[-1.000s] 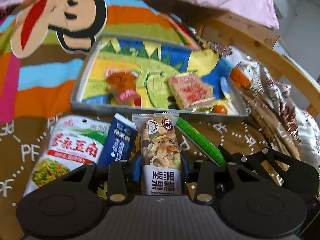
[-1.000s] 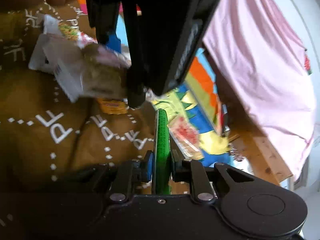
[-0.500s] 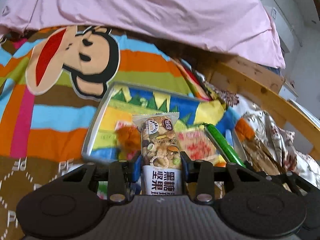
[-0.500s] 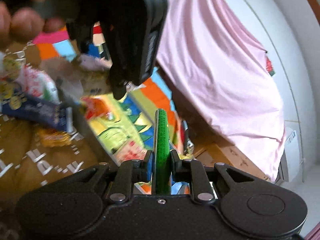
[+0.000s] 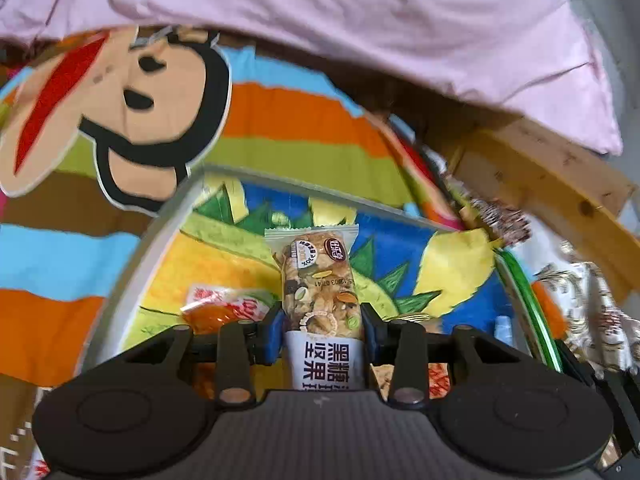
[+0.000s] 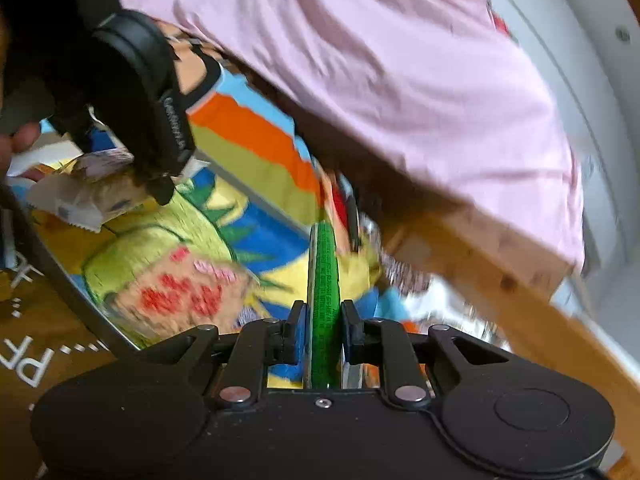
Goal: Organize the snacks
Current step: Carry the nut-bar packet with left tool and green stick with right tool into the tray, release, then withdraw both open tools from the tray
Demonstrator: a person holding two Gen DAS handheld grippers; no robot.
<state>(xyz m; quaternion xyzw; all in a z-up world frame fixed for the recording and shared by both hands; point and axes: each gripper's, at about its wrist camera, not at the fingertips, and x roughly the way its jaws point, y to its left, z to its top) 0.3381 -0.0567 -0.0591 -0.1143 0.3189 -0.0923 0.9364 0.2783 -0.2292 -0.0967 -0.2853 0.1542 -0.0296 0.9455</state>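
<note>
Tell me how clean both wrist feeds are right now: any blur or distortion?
Left wrist view: the nut bar in the left hand-held gripper is sharp with readable print; the tray rim bows with the fisheye. Right wrist view: the green stick pack is crisp, but the red-dotted packet and wooden rail smear with motion blur.

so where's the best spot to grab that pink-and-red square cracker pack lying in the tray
Probably across two opposite edges of the cracker pack, coming straight down from above. It lies flat on the tray floor, so only its thin sides offer a pinch. Both hand-held grippers are full now: left holds a nut bar, right a green stick pack.
</note>
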